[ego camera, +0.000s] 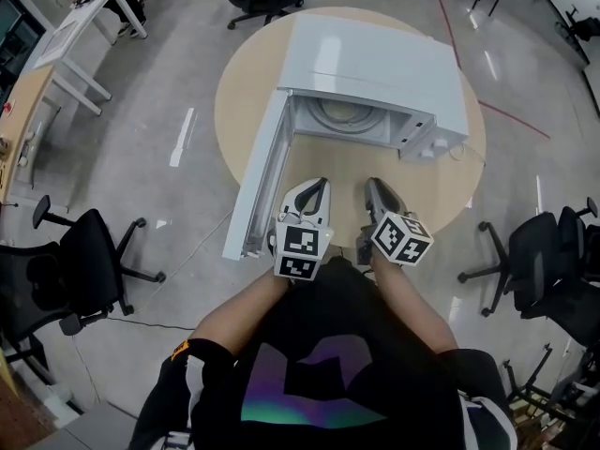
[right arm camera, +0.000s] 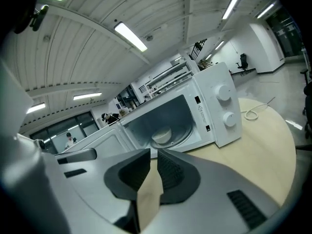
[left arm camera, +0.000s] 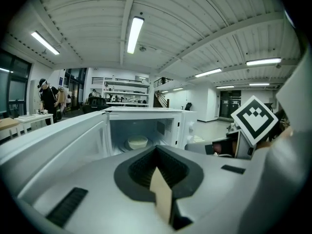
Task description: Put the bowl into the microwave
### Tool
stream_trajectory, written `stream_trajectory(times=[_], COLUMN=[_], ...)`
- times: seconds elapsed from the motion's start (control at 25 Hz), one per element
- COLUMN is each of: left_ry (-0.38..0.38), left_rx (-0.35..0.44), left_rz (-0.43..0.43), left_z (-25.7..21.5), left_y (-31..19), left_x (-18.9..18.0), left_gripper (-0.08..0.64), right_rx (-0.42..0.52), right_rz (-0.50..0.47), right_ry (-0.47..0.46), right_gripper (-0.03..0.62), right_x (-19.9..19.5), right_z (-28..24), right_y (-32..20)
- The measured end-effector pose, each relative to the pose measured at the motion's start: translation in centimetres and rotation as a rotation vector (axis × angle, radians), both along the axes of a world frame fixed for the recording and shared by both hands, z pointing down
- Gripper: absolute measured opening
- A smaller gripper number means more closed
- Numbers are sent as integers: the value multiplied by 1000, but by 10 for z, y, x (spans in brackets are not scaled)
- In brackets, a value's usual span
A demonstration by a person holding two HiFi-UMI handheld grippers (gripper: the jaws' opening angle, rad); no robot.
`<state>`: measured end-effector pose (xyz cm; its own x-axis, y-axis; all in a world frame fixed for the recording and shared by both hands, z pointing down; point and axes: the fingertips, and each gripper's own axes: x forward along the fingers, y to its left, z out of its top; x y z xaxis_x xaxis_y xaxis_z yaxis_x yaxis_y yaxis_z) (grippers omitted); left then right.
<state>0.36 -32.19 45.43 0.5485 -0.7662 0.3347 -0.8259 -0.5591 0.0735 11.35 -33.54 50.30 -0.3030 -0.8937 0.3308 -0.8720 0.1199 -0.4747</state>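
The white microwave (ego camera: 375, 64) stands on a round wooden table (ego camera: 244, 92) with its door (ego camera: 258, 181) swung wide open to the left. A pale bowl (left arm camera: 137, 142) sits on the turntable inside the cavity, seen also in the right gripper view as the bowl (right arm camera: 162, 134) and from the head view as the bowl (ego camera: 342, 112). My left gripper (ego camera: 314, 187) and right gripper (ego camera: 375, 187) hover side by side at the table's near edge, short of the microwave's opening. Both are shut with nothing held. The left gripper (left arm camera: 157, 147) and the right gripper (right arm camera: 153, 152) point at the cavity.
A white cable (right arm camera: 251, 113) lies coiled on the table right of the microwave. Black office chairs (ego camera: 84, 251) stand on the left and more chairs (ego camera: 548, 251) on the right. A white desk (ego camera: 80, 26) is at the far left. People stand far back in the room.
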Motion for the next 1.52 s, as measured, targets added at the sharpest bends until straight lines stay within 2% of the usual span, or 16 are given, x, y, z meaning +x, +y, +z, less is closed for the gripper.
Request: stream_trajectory(times=[0.16, 0.32, 0.6, 0.8, 1.28, 1.52], left_ry=[12, 41, 103, 126, 109, 104], left_rx=[-9, -24, -59, -52, -44, -47], left_rz=[42, 63, 84, 90, 165, 204], left_z=[3, 7, 11, 5, 5, 6], left_y=[29, 54, 82, 89, 136, 178], left_x=[-2, -12, -27, -31, -2, 15], left_gripper=[48, 48, 48, 48, 48, 48], right_rx=[-5, 5, 19, 56, 29, 41], right_rz=[2, 8, 11, -12, -19, -9], right_ry=[-28, -11, 101, 188, 301, 304], right_gripper=[58, 58, 58, 58, 58, 58], right_x=[-14, -27, -37, -39, -10, 6], right_z=[-8, -13, -17, -32, -19, -23], right_y=[26, 50, 85, 100, 164, 208])
